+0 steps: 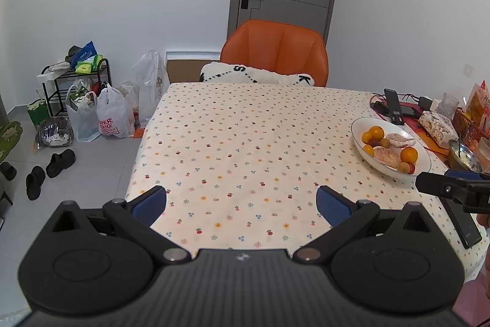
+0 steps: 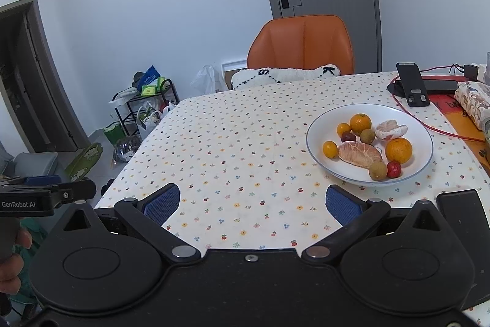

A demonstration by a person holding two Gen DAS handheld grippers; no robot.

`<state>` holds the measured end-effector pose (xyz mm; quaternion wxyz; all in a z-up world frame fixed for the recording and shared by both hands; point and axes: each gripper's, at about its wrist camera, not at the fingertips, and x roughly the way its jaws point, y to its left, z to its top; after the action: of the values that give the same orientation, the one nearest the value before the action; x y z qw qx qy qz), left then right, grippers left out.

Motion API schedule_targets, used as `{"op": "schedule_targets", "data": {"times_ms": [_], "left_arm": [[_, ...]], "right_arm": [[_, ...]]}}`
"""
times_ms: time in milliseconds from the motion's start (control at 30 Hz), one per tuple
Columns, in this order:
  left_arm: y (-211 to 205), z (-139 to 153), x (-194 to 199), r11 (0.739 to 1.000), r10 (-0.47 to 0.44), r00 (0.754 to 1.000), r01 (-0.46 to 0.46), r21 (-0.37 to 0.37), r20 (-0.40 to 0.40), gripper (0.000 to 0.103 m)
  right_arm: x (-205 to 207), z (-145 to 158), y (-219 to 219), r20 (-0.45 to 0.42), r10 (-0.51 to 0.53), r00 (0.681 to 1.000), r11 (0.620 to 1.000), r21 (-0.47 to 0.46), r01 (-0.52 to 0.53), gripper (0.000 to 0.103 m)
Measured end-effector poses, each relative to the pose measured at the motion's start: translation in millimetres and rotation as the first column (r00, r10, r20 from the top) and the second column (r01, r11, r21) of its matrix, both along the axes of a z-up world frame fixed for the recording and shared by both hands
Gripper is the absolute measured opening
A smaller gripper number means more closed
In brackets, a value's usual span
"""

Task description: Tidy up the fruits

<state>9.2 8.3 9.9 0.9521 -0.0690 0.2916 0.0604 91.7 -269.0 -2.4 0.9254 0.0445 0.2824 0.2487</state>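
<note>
A white plate on the flowered tablecloth holds mixed fruit: oranges, small tangerines, peeled pomelo pieces, brownish longans, a red fruit and a dark plum. My right gripper is open over the near table edge, with the plate ahead and to its right. My left gripper is open and empty above bare cloth, the plate far to its right. Each gripper shows at the other view's edge.
An orange chair with a white cushion stands at the far side. Phones, a red cable, a tissue pack and a metal bowl crowd the table's right end. A dark phone lies near the front right. Bags, a rack and shoes sit on the floor at left.
</note>
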Motion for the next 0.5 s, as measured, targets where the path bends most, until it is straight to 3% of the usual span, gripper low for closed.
{"op": "schedule_targets", "data": {"times_ms": [500], "left_arm": [[-1.5,-0.1,0.0,1.000,-0.004,1.000,0.004,0.001,-0.001,0.103]], "right_arm": [[-0.7,0.9,-0.4,0.008,-0.013,1.000,1.000,-0.017,0.013,0.103]]}}
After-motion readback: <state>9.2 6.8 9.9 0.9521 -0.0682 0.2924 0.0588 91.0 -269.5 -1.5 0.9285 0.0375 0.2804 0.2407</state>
